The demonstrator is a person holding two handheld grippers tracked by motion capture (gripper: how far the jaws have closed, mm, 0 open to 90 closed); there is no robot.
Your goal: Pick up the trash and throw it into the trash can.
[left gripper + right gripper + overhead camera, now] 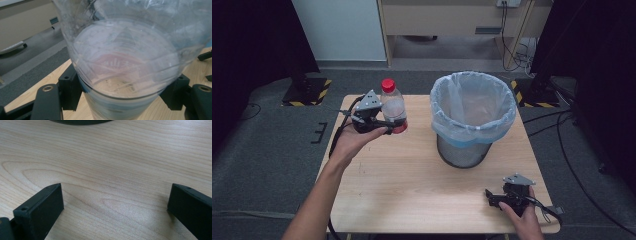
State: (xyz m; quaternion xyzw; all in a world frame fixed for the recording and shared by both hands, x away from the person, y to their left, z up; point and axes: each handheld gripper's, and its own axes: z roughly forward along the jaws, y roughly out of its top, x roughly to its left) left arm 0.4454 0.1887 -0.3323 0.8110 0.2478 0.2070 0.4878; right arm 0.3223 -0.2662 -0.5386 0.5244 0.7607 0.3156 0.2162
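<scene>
1. Clear plastic bottle with a red cap (392,102), held upright above the far left corner of the light wooden table (412,195), off the wood.
2. Pinched low on its round body by the left gripper (388,121), a black pad pressed on each side, as seen in the left gripper view (71,90).
3. Looks almost empty, so probably very light and easy to lift.
4. Thin, soft walls: likely to dent or crackle under a hard squeeze.
5. Smooth and round, so maybe slippery; could twist or slide out of a loose hold.
6. Best spot to grab: the lower body, where the sides run straight, not the narrow neck or the cap.
7. Grey mesh bin with a pale blue bag liner (473,117), standing near the far right edge, open on top, well apart from the bottle.
8. Right gripper (497,197) low at the near right corner, black pads spread wide over bare wood, nothing between them.
</scene>
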